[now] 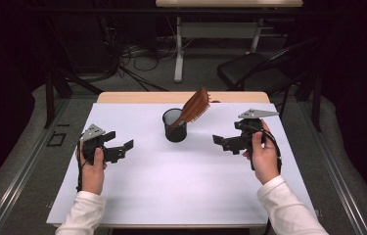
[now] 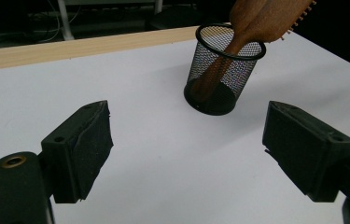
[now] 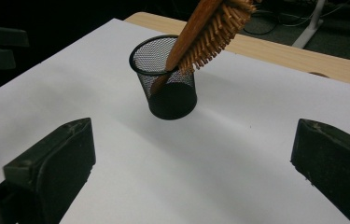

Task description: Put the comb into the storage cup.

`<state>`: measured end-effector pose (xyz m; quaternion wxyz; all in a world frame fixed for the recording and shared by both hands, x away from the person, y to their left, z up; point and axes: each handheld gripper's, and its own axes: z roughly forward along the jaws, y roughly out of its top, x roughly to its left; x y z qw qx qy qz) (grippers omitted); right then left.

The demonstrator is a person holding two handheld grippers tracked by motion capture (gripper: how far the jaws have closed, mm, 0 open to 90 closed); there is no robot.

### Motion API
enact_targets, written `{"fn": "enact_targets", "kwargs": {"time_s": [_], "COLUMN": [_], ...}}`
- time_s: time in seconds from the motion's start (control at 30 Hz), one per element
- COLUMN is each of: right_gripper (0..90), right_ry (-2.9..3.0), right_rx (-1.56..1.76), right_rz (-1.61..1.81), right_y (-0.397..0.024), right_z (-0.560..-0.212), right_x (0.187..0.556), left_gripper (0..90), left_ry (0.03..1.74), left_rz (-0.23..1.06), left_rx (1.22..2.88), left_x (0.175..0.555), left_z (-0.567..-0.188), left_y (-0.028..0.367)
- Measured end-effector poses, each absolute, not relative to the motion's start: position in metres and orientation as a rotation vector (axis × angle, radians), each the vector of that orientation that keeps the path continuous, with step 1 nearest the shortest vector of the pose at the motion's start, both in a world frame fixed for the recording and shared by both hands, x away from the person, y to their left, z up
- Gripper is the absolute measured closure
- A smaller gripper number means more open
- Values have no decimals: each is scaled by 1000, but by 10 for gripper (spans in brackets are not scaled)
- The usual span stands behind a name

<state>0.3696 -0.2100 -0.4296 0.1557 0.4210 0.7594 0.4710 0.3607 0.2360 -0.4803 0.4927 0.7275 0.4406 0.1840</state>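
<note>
Brown wooden hairbrush (image 1: 194,106) already sits handle-down in the black mesh cup (image 1: 174,125), far centre of table; your left claw (image 1: 120,148) and right claw (image 1: 221,142) both released, empty, nothing left.

We see a white sheet (image 1: 171,196) covering most of a wooden table, with the bare wood edge (image 1: 137,97) showing on the far side. Grey carpet (image 1: 195,78) lies beyond it. A black chair (image 1: 254,68) stands far right, near the table's corner. A second desk (image 1: 220,3) is at the far end on a white leg (image 1: 178,54). Loose cables (image 1: 137,54) lie on the floor to its left. A floor rail (image 1: 32,161) runs along the left side, with a black square marking (image 1: 56,139) beside it.
</note>
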Motion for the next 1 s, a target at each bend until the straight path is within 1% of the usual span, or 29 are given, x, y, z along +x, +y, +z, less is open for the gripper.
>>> {"fn": "enact_targets", "kwargs": {"time_s": [0.63, 1.0], "right_gripper": [0, 0], "right_ry": [2180, 2191], "right_rx": [1108, 1041], "right_rz": [1335, 1351], "right_y": [-194, -191], "right_z": [-446, -456], "right_x": [343, 322], "left_gripper": [158, 158], "left_ry": [1043, 971], "left_rz": [438, 413], "left_rx": [1778, 1834], "left_x": [358, 352], "left_z": [-476, -469], "left_y": [232, 224]}}
